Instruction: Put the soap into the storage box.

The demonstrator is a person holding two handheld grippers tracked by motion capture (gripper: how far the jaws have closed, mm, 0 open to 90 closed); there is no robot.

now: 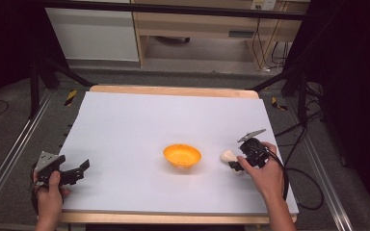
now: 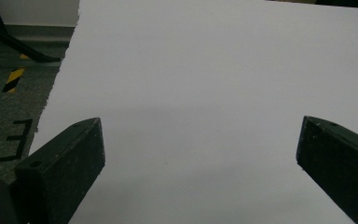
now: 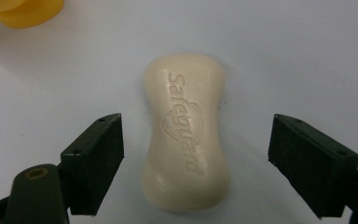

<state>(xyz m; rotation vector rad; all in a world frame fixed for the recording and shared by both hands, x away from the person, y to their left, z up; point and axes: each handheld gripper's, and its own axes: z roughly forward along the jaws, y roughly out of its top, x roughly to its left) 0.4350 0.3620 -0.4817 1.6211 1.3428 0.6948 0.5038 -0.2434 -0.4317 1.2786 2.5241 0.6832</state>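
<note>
Soap [image 3: 185,135], a cream-white bar with a pinched waist, rounded ends and a brand name pressed into its smooth upper face, lies flat on the white tabletop [image 1: 139,120] toward the near right, just right of an orange bowl [image 1: 182,155]. In the right gripper view the bar sits between the two black, wedge-shaped fingers [image 3: 95,156] of the right gripper [image 1: 238,161], which stand apart on either side with bare white surface showing between each pad and the soap; neither pad touches it. The finger faces look matte and slightly pitted, with small screw holes along their upper edges.

The bowl is round, shallow and glossy, apparently plastic, and rests upright on a small foot near the middle of the sheet; its yellow-orange rim shows at the far left corner of the right gripper view.

At the near left edge, the left gripper [image 1: 77,169] is held in a hand [image 1: 50,192], a grey three-cornered plate on its top. Its blunt black fingers [image 2: 70,161] are spread wide with nothing between them, above the smooth, matte white sheet. The sheet covers a pale wooden board whose edge shows along the far and near sides.
</note>
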